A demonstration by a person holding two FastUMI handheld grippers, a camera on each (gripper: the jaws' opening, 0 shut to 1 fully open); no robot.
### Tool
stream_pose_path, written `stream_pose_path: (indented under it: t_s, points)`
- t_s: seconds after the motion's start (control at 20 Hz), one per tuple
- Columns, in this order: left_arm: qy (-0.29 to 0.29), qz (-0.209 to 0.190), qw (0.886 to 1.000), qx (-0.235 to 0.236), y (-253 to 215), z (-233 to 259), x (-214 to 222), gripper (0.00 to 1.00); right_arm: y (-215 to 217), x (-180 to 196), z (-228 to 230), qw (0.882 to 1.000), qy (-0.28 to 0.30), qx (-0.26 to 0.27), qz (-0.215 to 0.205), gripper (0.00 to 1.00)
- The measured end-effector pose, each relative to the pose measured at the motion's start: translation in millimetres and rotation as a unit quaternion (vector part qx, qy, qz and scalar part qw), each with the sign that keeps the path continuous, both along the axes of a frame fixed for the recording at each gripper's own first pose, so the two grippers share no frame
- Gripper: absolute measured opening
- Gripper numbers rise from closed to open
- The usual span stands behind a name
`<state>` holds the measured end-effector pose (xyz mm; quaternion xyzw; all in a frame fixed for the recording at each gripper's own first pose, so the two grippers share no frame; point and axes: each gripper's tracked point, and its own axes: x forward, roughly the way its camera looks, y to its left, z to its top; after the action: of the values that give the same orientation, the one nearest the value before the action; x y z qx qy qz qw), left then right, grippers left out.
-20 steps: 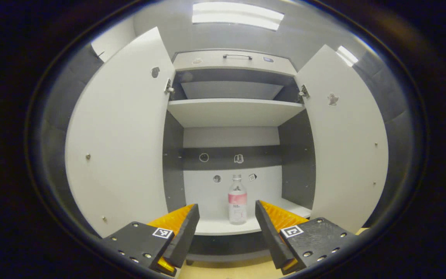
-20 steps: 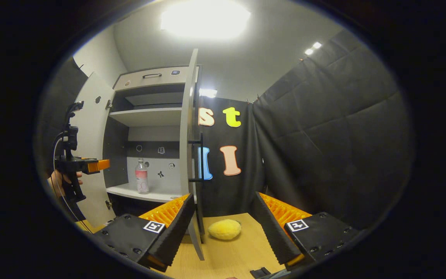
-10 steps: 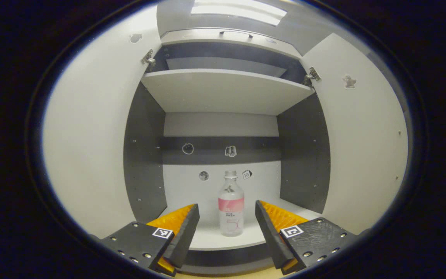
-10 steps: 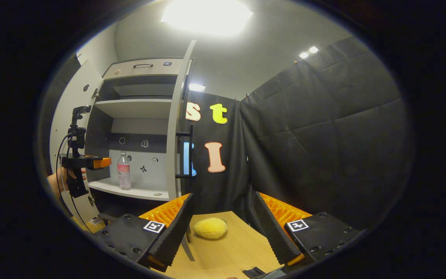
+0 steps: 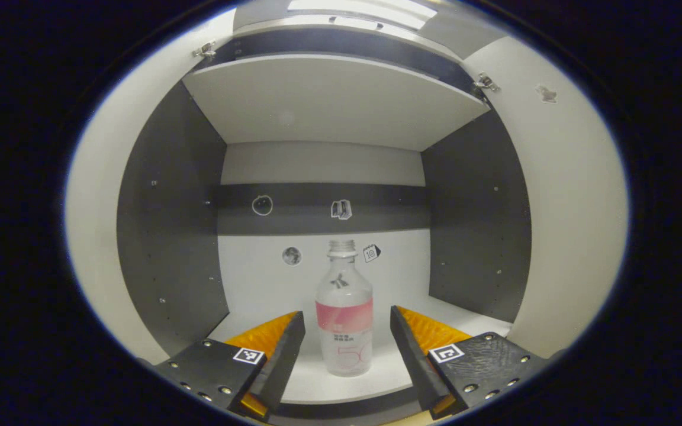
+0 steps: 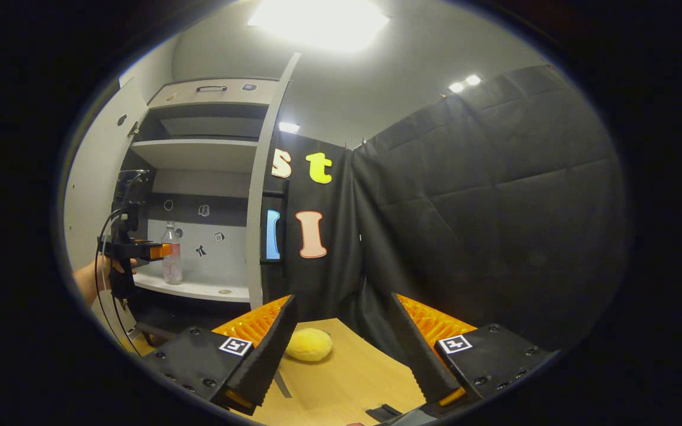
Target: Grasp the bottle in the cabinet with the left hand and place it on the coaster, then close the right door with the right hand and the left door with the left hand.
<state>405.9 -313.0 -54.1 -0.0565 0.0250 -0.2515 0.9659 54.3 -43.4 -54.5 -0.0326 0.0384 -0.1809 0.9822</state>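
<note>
My left gripper (image 5: 347,349) hangs wide open at the mouth of the cabinet (image 5: 169,236), and the bottle (image 5: 344,319) stands upright on the lower shelf (image 5: 376,378) in line with the gap between my two fingers, neither finger touching it. It is a clear plastic bottle with a ribbed neck, no cap that I can make out, and a pink label band around its middle. Nothing sits between it and me; the smooth white shelf board around it is bare, and small stickers (image 5: 262,205) dot the back panel behind it. The cabinet's side walls are dark grey with rows of peg holes, a pale flat shelf (image 5: 329,100) roofs the compartment, and the white left door (image 5: 95,236) and right door (image 5: 566,225) stand swung open on either side. In the right gripper view I see the same bottle from the side, with my left gripper level with it and just short of it, a hand (image 6: 89,278) behind the handle and a black cable looping down. My right gripper (image 6: 341,349) is also spread wide and holds nothing, hovering over a light wooden tabletop (image 6: 341,384) where a soft, round yellow sponge (image 6: 309,344) lies just beyond the fingers. The open right door's edge rises beside it, against the quilted black cloth wall (image 6: 483,207).
</note>
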Motion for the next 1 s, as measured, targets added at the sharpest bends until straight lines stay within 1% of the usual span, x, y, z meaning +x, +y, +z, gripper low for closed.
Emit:
stream_pose_path:
  t_s: [0.05, 0.1, 0.15, 0.2, 0.25, 0.3, 0.35, 0.4, 0.45, 0.5, 0.55, 0.6, 0.65, 0.7, 0.75, 0.9, 1.0]
  points:
    - [0.0, 0.0, 1.0, -0.002, -4, -5, 6, 0.85, 0, 0, -2, 1.0, 0.003, -0.002, -0.002, 0.93]
    - [0.002, 0.001, 1.0, -0.002, -6, -10, 13, 0.85, 0, 0, -5, 1.0, 0.006, -0.003, -0.005, 0.98]
    - [0.008, 0.005, 1.0, 0.0, -8, -14, 19, 0.85, 0, -1, -6, 1.0, 0.009, -0.003, -0.008, 0.98]
    - [0.012, 0.008, 1.0, 0.002, -10, -19, 24, 0.85, 0, -1, -7, 1.0, 0.009, -0.002, -0.011, 0.93]
    - [0.018, 0.011, 1.0, 0.005, -11, -24, 28, 0.85, 0, 0, -5, 1.0, 0.008, -0.002, -0.013, 0.98]
    - [0.026, 0.016, 0.999, 0.009, -11, -29, 32, 0.85, 1, -1, -5, 1.0, 0.007, -0.001, -0.015, 0.98]
    - [0.033, 0.018, 0.999, 0.01, -13, -36, 36, 0.86, 0, 0, -6, 1.0, 0.007, 0.001, -0.015, 0.93]
    - [0.036, 0.019, 0.999, 0.008, -14, -39, 39, 0.85, 1, 0, -6, 1.0, 0.007, 0.003, -0.016, 0.98]
    - [0.036, 0.016, 0.999, -0.001, -16, -38, 41, 0.85, 0, 0, -7, 1.0, 0.007, 0.005, -0.015, 0.98]
    - [0.034, 0.005, 0.999, -0.015, -19, -34, 41, 0.93, 0, -1, -7, 1.0, 0.007, 0.006, -0.015, 0.93]
    - [0.036, 0.002, 0.999, -0.021, -20, -35, 38, 0.71, -1, -3, -8, 1.0, 0.007, 0.008, -0.015, 0.93]
    - [0.038, 0.006, 0.999, -0.018, -19, -37, 40, 0.71, -1, -3, -9, 1.0, 0.007, 0.011, -0.012, 0.93]
    - [0.039, 0.011, 0.999, -0.011, -18, -38, 40, 0.77, -1, -4, -9, 1.0, 0.006, 0.012, -0.011, 0.93]
    - [0.039, 0.011, 0.999, -0.008, -18, -36, 38, 0.77, -1, -5, -8, 1.0, 0.006, 0.013, -0.009, 0.93]
    - [0.037, 0.01, 0.999, -0.011, -18, -32, 36, 0.71, -2, -6, -9, 1.0, 0.006, 0.015, -0.007, 0.93]
    - [0.027, 0.008, 0.999, -0.021, -11, -20, 20, 0.71, -5, -8, -5, 1.0, -0.001, 0.026, 0.004, 0.93]
    - [0.025, 0.008, 0.999, -0.022, -6, -10, -1, 0.7, -6, -9, -6, 0.999, -0.001, 0.035, 0.014, 0.93]
